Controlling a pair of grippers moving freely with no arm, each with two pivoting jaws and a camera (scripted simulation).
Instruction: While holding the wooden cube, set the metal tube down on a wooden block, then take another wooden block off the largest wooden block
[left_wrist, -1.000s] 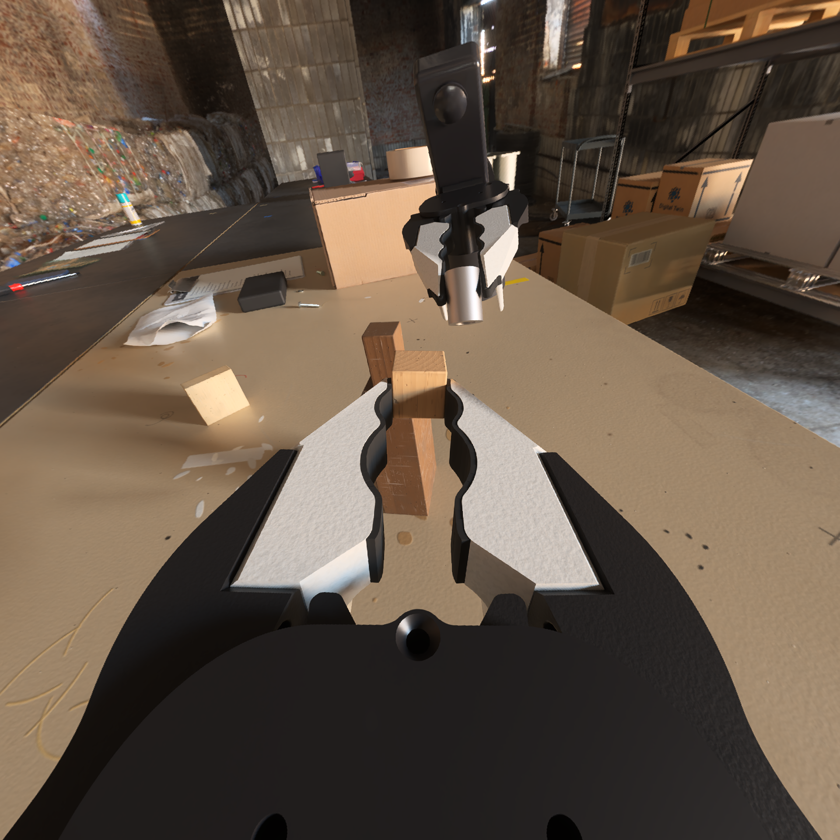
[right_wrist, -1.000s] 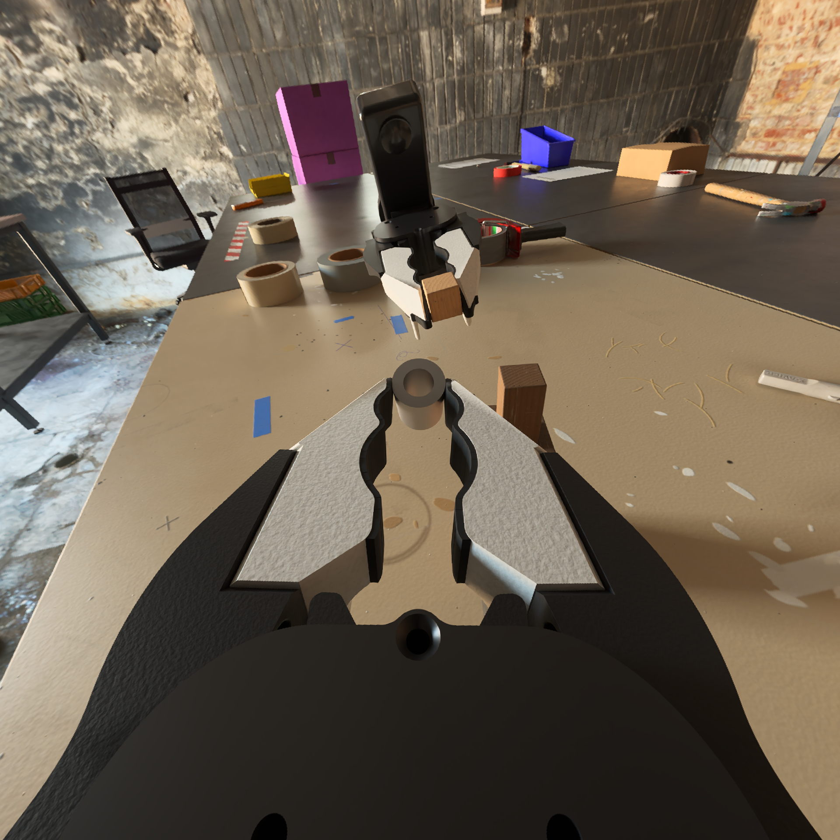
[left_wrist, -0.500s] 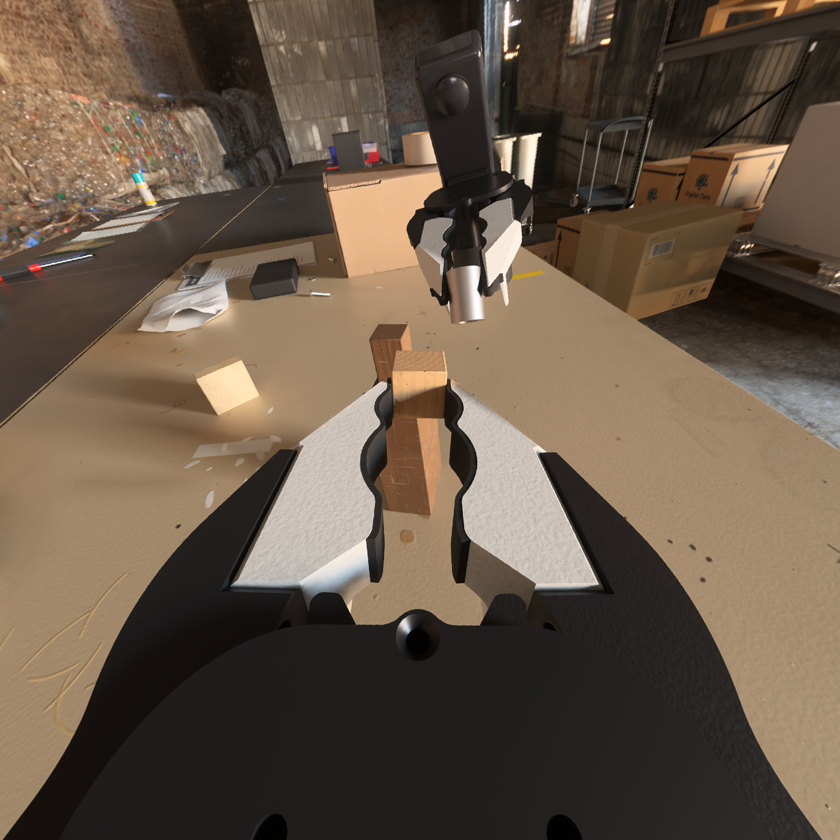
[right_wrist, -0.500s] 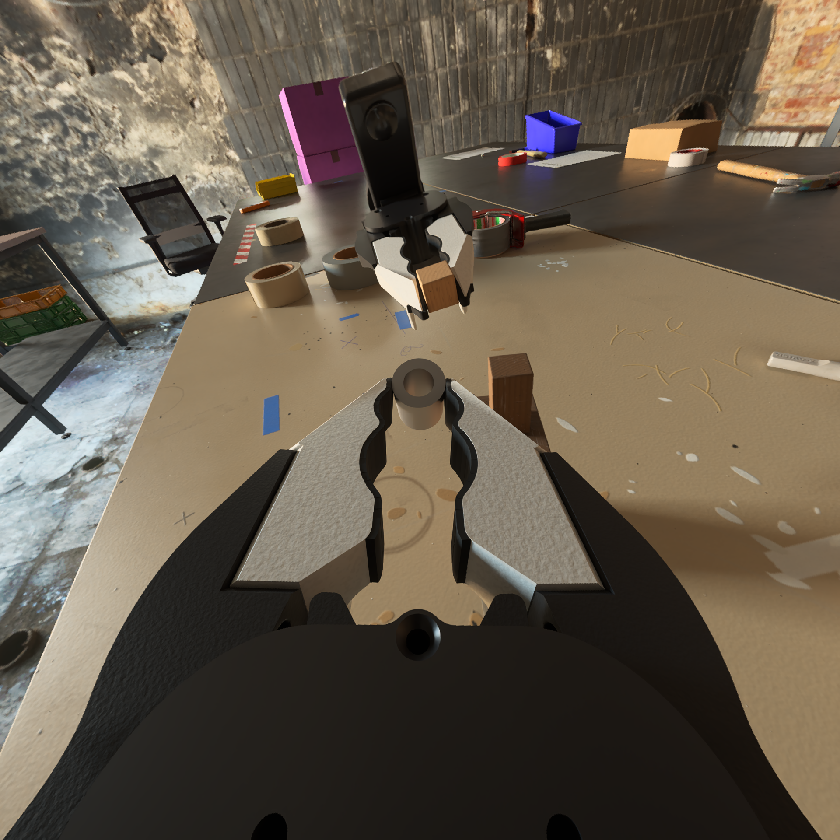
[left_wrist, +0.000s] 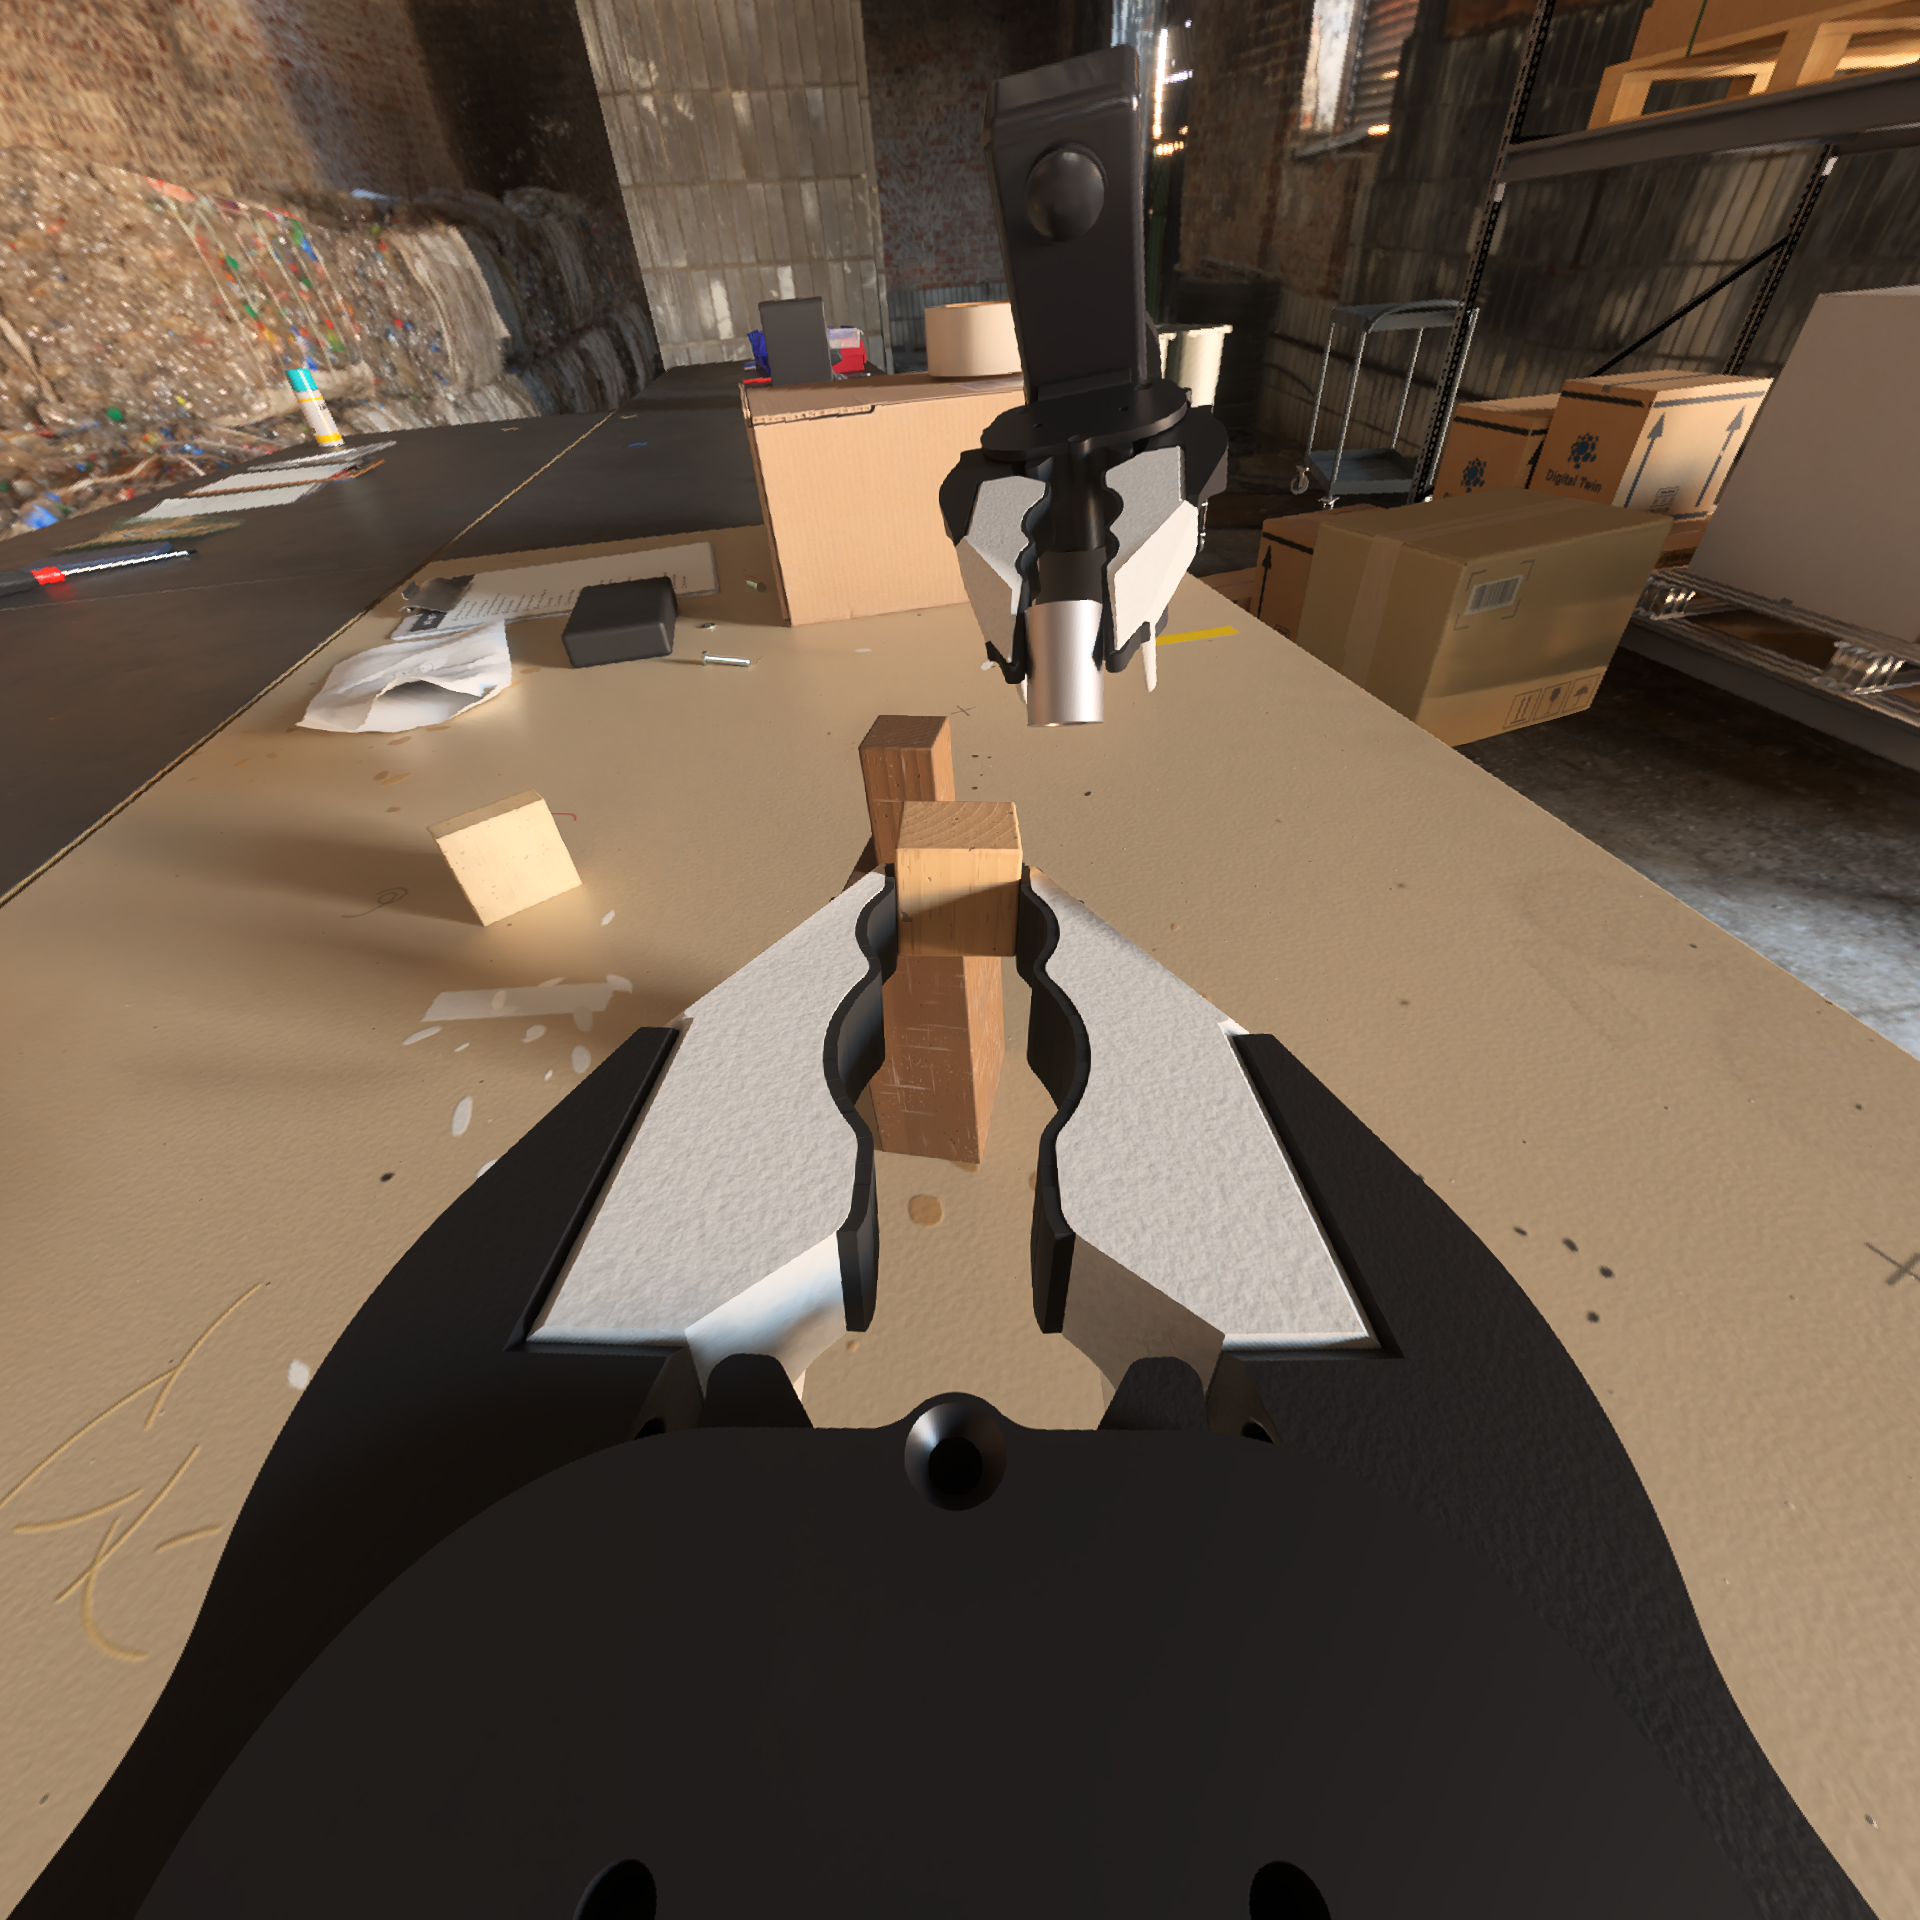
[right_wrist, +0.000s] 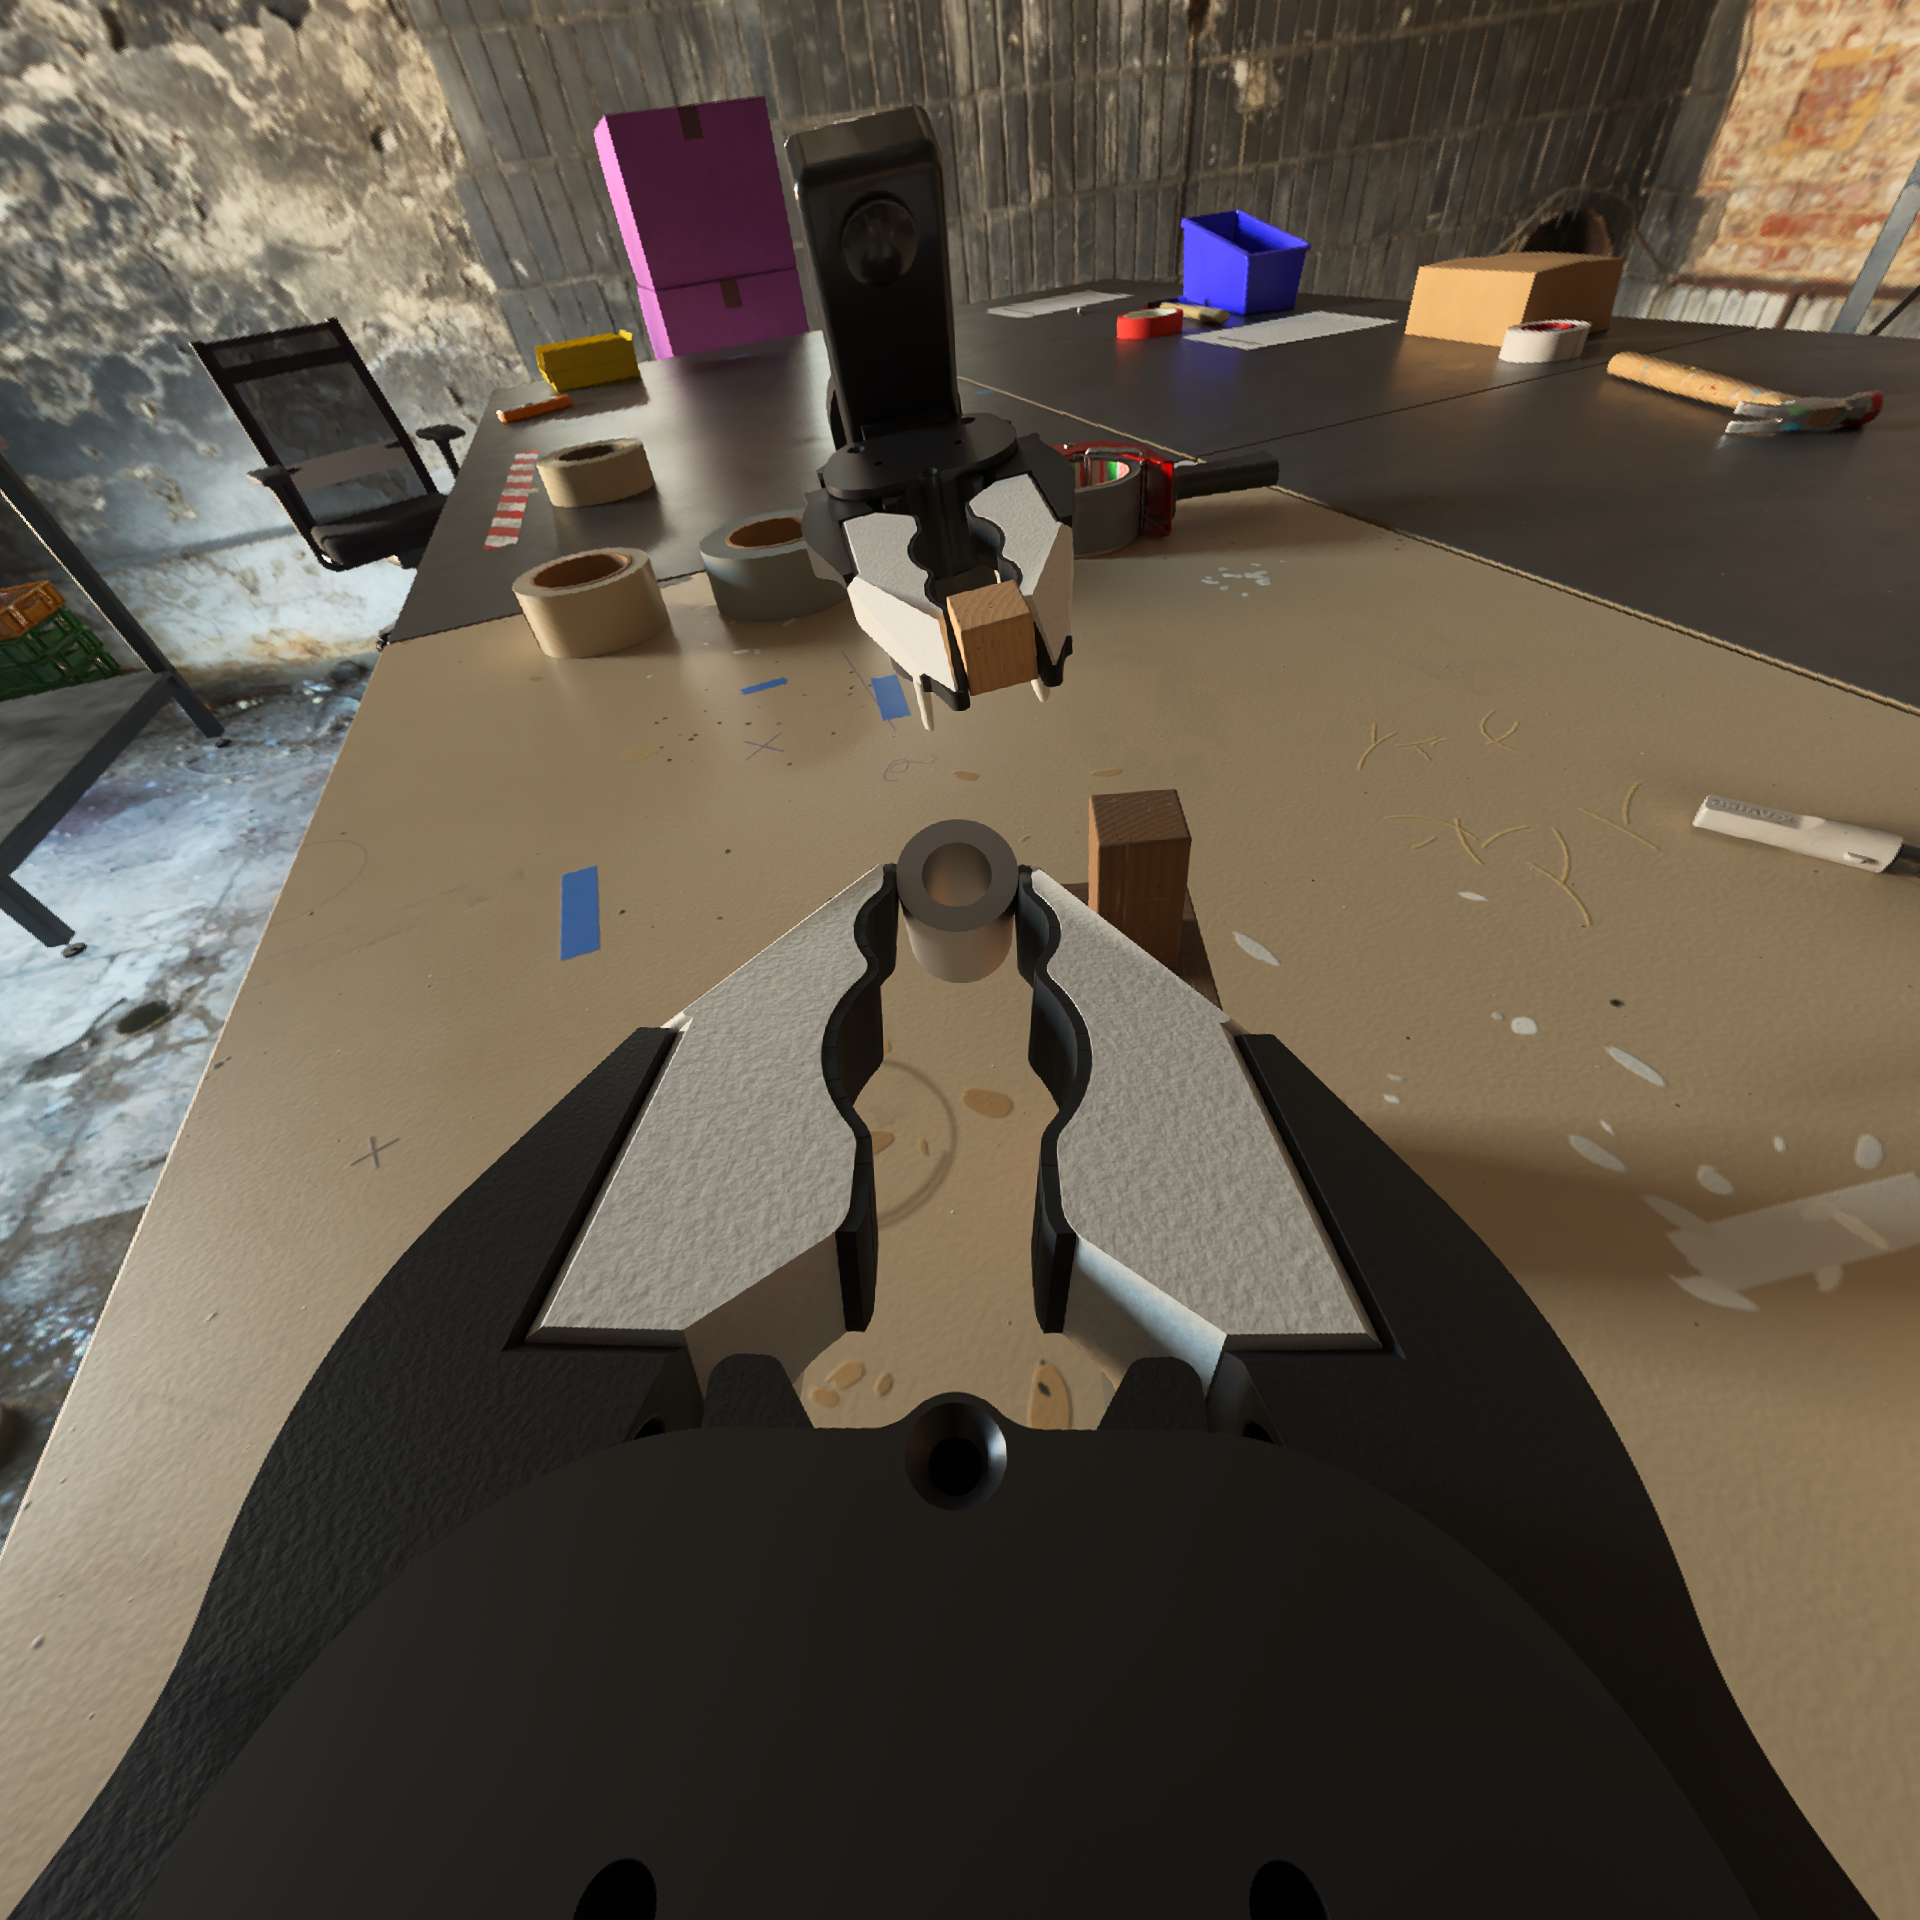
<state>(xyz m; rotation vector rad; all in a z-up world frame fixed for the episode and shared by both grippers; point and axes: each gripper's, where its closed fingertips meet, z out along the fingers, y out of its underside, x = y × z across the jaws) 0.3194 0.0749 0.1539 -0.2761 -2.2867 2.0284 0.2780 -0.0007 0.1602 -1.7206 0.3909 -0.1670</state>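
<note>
Left wrist view: the left gripper (left_wrist: 957, 883) is clamped on the wooden cube (left_wrist: 958, 876), which sits between the fingertips at the very front of the claw, its light faces standing proud above both fingers. Below and behind the cube, seen through the gap between the fingers, an upright wooden block (left_wrist: 935, 1055) stands on the tan table (left_wrist: 1351, 1039); a second, darker upright block (left_wrist: 904, 769) stands just beyond it. Whether either block touches the cube cannot be told. A pale wooden block (left_wrist: 506, 855) lies tilted on the table, well apart to the left. Across the table the right gripper (left_wrist: 1070, 665) hangs in the air, pointing down, closed on the metal tube (left_wrist: 1062, 665), whose lower end projects below the fingertips, clear of the table and above the blocks. Right wrist view: the tube (right_wrist: 956, 899) is held upright between the right gripper's (right_wrist: 956, 914) fingertips, open end facing the camera. The darker block (right_wrist: 1138, 873) stands just beside the right finger, on a low brown piece that is largely hidden. The left gripper (right_wrist: 982, 665) hovers opposite with the cube (right_wrist: 992, 636) in its grip.
</note>
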